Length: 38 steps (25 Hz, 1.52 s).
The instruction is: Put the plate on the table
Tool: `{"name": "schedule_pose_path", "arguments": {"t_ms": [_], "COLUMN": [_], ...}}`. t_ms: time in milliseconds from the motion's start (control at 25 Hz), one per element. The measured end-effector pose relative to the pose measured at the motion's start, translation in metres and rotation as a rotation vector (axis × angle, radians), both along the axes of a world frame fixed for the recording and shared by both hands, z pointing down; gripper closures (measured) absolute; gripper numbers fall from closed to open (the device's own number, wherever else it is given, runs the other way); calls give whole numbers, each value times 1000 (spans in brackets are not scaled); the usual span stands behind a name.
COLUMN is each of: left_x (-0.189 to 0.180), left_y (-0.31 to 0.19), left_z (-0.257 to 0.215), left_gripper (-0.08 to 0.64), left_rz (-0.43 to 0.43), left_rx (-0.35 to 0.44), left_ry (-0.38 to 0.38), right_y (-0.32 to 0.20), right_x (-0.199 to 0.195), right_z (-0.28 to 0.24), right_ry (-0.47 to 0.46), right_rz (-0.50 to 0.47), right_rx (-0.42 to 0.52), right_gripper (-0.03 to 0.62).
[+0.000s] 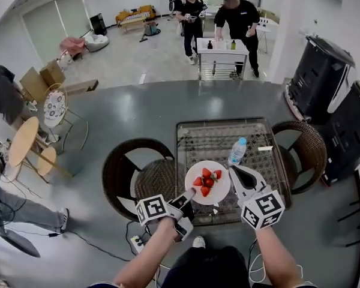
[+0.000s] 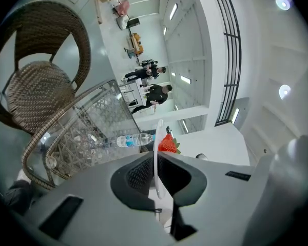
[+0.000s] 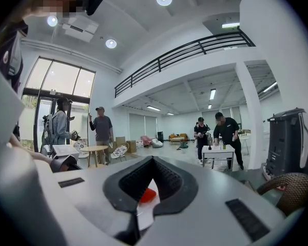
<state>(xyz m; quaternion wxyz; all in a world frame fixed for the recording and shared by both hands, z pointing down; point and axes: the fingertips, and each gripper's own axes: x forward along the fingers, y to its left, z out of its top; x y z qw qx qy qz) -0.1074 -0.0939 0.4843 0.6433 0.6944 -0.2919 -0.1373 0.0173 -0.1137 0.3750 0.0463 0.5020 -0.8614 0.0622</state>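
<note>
While left gripper (image 1: 188, 198), right gripper (image 1: 235, 176) clamp plate (image 1: 221, 192), strawberries (image 1: 207, 180) on it

A large open hall, seemingly an office atrium, is shown: beyond the glass table (image 1: 210, 138) a white cart (image 1: 222, 56) is attended by people (image 1: 240, 18), and a mezzanine railing (image 3: 185, 50) is seen overhead.

No readable text is showing anywhere tbh. The water bottle (image 1: 237, 151) beside the plate (image 1: 198, 168) is wearing a blue label, but its print is coming out too small.
</note>
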Motion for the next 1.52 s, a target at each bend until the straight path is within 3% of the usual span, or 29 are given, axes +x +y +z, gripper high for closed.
{"name": "schedule_pose_path", "arguments": {"t_ms": [1040,1520], "left_x": [7,-2], "left_y": [-56,-96], "left_z": [29,91], "left_gripper": [545,545], "left_rz": [-122,-183], "left_rx": [-37,-103], "left_ry": [-46,-37], "right_y": [-65,-91], "right_x": [16,22], "right_z": [28,63], "right_ry": [-40,-52], "right_rz": [-125,-131], "right_rx": [-50,-108], "right_gripper": [588,587]}}
